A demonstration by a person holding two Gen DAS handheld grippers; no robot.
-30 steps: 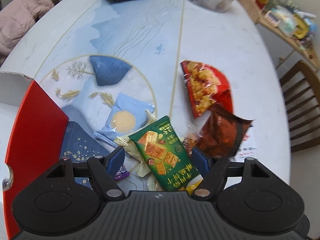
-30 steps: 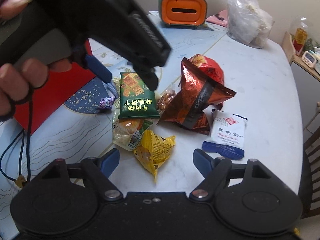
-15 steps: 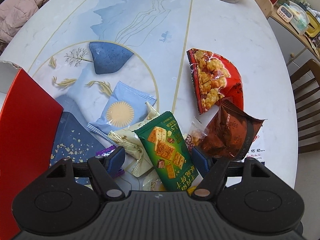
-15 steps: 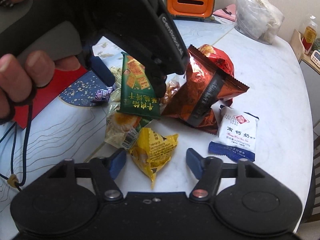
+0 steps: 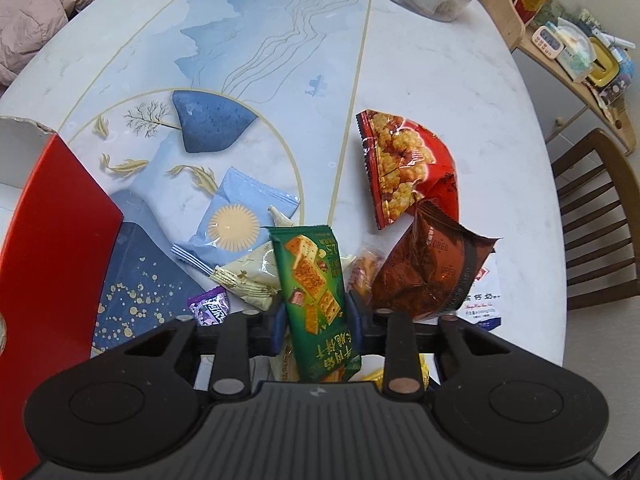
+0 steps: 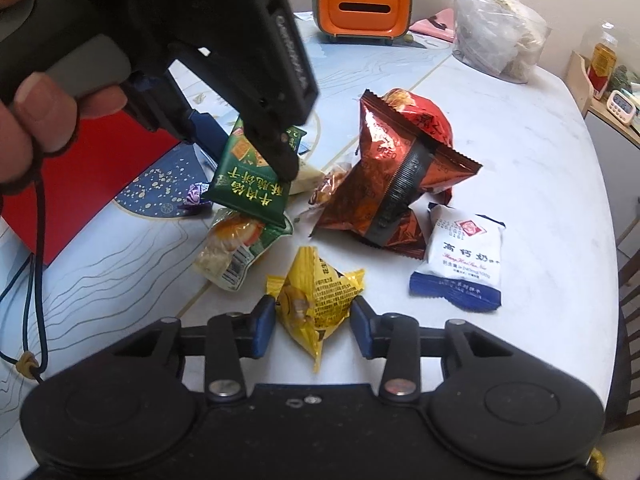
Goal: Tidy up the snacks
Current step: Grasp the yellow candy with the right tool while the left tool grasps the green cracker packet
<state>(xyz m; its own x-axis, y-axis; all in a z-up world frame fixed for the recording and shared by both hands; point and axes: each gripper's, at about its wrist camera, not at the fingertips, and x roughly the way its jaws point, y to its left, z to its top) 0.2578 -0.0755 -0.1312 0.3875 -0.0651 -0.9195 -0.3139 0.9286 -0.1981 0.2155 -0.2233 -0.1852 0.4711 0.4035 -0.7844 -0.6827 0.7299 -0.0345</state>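
Sorting has barely begun: the green cracker packet (image 5: pixel 316 292) is clamped in the left tongs (image 5: pixel 316 320), the yellow packet (image 6: pixel 316 300) is bracketed by the right tongs (image 6: pixel 314 326), whose jaws have just been closing, and every other snack is left on the worktop (image 5: pixel 420 60).

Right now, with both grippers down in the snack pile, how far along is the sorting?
Early. No snack looks put away yet; whether anything is in the red box can't be seen. In hand: the left gripper has just closed on the green cracker pack, and the right gripper has been closing around the yellow packet, pads about touching it. Left: the brown Oreo bag, red popcorn bag, white milk pack and others.
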